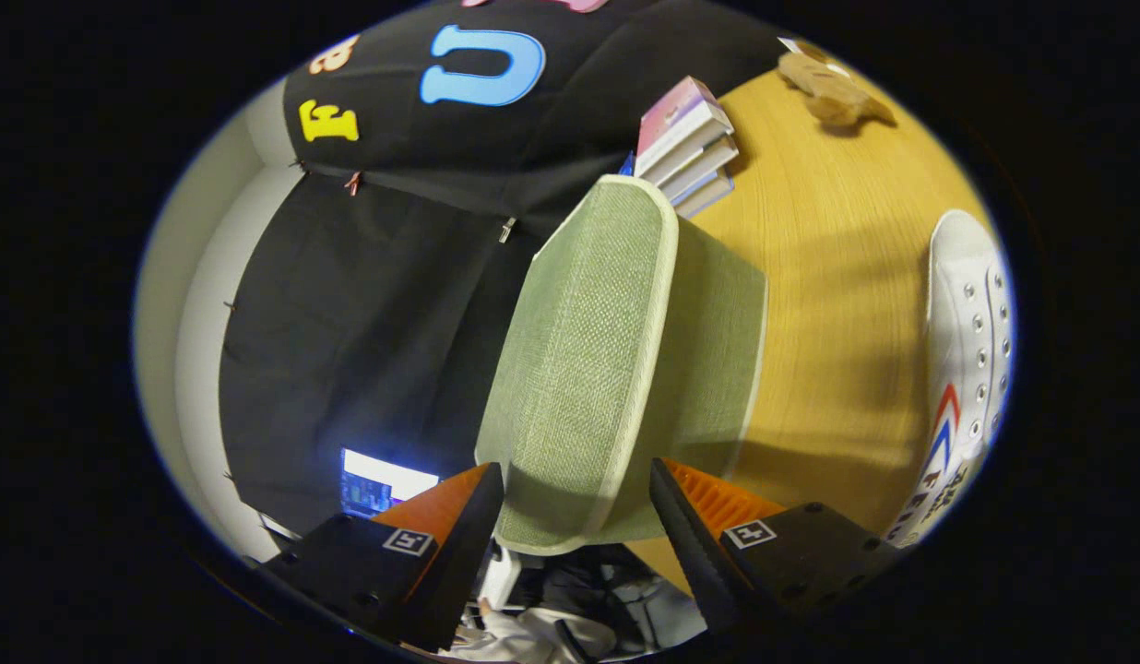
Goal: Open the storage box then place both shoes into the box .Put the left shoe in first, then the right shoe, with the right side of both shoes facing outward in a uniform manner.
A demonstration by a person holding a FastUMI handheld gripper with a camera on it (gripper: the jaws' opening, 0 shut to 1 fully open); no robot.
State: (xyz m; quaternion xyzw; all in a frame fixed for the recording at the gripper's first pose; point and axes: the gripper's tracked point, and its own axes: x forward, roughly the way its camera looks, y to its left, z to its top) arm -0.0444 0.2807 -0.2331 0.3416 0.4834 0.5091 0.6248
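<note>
Here the gripper [577, 516] has its fingers spread wide on either side of the near end of the green fabric storage box [616, 360], not visibly pressing on it. The box stands on the wooden table [837, 277], its pale-trimmed lid edge facing the camera and blocking the view straight ahead. Beyond the box, a stack of books [690, 148] rests against the black booth cloth. A tan crumpled object [833, 92] lies farther out on the table. A white lace-up shoe [967, 360] sits well apart from the box. A lit screen [381, 480] glows beside one finger.
</note>
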